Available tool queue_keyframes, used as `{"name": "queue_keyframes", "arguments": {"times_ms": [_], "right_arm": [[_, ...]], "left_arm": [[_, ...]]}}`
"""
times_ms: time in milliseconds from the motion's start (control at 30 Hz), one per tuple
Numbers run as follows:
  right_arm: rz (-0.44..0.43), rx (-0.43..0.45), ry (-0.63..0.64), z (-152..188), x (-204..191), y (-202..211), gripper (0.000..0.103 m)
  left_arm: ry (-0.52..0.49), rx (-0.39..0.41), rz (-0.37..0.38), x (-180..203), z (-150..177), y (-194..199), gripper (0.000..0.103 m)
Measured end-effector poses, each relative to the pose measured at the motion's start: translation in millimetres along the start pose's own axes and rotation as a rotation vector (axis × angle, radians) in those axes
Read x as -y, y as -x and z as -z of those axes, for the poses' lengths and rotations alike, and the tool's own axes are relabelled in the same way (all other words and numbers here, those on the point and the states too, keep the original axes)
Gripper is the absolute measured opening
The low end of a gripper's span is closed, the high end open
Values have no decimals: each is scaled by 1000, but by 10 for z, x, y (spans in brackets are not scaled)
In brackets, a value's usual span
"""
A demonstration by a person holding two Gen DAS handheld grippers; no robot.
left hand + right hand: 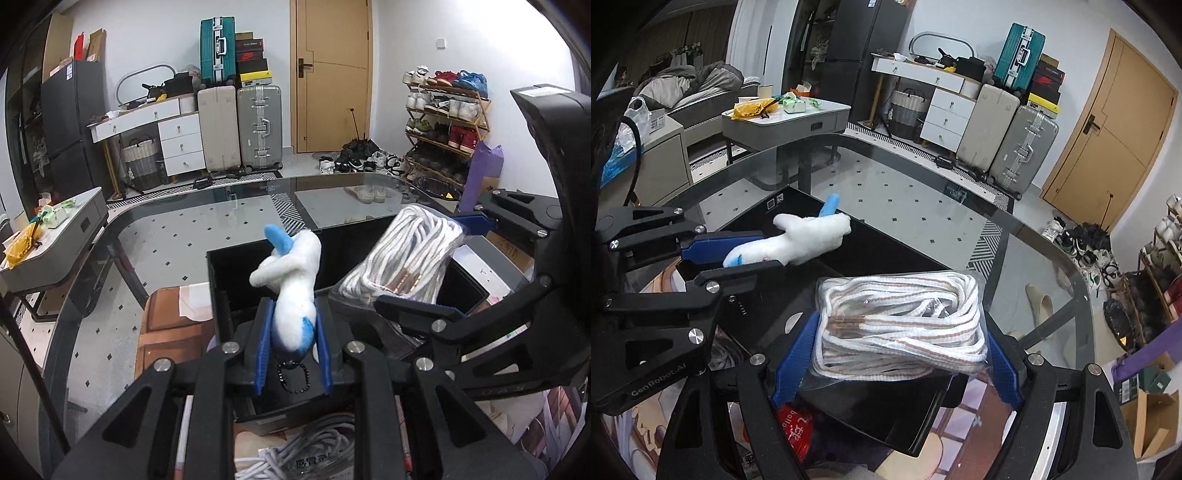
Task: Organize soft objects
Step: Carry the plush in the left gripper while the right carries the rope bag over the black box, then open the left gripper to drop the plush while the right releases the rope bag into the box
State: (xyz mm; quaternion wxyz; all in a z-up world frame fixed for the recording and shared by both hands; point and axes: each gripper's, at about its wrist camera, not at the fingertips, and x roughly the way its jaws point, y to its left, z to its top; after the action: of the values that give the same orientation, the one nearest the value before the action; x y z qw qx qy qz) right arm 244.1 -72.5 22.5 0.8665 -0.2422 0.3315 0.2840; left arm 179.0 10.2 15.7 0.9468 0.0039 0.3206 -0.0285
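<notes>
White plush is filling your left gripper (291, 347): its jaws are pinching the plush toy (291, 295) low on its blue-patched body, at the bottom centre of the left wrist view, above the black box (236, 269) on the glass bench (177, 229). You are squeezing stuffing that is likely giving way, so a bite on the thick body looks safer than one on the thin blue tip. Your right gripper (895, 343) is standing with jaws fairly wide, clamping the bagged shoelaces (901, 321) from both sides in the lower middle of the right wrist view, over the same box. That clear bag is probably sliding easily and sagging; the dense middle of the bundle looks the surest hold. "GenRobot.AI" is reading along the left gripper's body at the lower left of the right wrist view; the red packet's print below is staying unclear.
</notes>
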Motion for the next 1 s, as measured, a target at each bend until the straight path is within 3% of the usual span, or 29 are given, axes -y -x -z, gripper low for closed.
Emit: {"name": "queue_keyframes", "arguments": {"times_ms": [267, 400, 467, 533, 667, 700, 733, 833, 1000], "right_arm": [[2, -42, 10, 4, -78, 44, 85], [-9, -14, 48, 11, -84, 87, 88], [8, 14, 63, 25, -91, 149, 95], [33, 53, 81, 39, -93, 239, 100], [51, 97, 49, 77, -24, 449, 102], [45, 108, 31, 86, -6, 513, 102], [41, 117, 19, 102, -2, 572, 102], [36, 139, -18, 167, 13, 770, 102], [59, 158, -90, 304, 14, 1018, 102]], "left_arm": [[-13, -6, 14, 23, 24, 69, 20], [-5, -16, 31, -7, 8, 96, 23], [-2, -16, 33, -19, 9, 132, 32], [11, -9, 25, -51, 9, 186, 49], [37, 4, 62, -95, -6, 310, 57], [41, 11, 66, -99, -11, 354, 64], [45, 17, 67, -113, -7, 387, 78], [91, 75, 32, -184, 17, 560, 100], [123, 104, 54, -264, 74, 757, 103]]}}
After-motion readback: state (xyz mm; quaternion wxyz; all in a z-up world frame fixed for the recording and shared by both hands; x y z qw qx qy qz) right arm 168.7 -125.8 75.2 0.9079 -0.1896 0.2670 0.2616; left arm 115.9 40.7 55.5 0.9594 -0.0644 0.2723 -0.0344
